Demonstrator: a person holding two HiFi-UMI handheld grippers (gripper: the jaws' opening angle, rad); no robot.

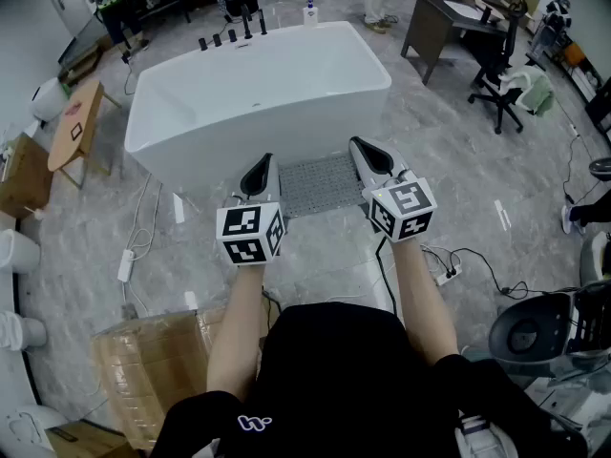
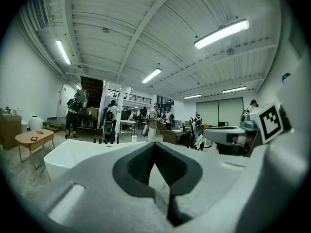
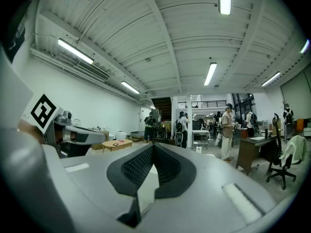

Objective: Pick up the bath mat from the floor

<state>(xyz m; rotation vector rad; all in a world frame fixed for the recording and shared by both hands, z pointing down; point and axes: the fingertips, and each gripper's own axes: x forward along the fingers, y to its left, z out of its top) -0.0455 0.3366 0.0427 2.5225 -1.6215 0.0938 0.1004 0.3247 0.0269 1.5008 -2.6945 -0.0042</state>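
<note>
- The bath mat is a grey rectangle with a fine grid pattern. It lies flat on the floor, with its far edge against the foot of the white bathtub.
- I hold both grippers level above the mat, one over each short side, and neither touches it.
- The left gripper has its jaws pressed together at the tips, with nothing between them. The left gripper view shows the dark pads meeting at a point.
- The right gripper is the same: its jaws are pressed together and hold nothing.
- I judge the mat to be light, thin and floppy, probably rubber or soft plastic. It should sag and fold once lifted, not stay flat.
- The grid surface should give the pads some grip. The underside may cling to the smooth floor, but I cannot see it.
- I would open both jaws and come down on the near long edge, one gripper at each near corner. Each needs a jaw slid under the edge so the mat peels up evenly.
- The floor is grey marbled tile, hard and glossy, so a thin edge may be hard to get under.
- The room is a large open workshop. White cables run left of the mat, and a power strip lies to the right.
- Farther off are a cardboard box, a small wooden table, a dark desk and an office chair.
</note>
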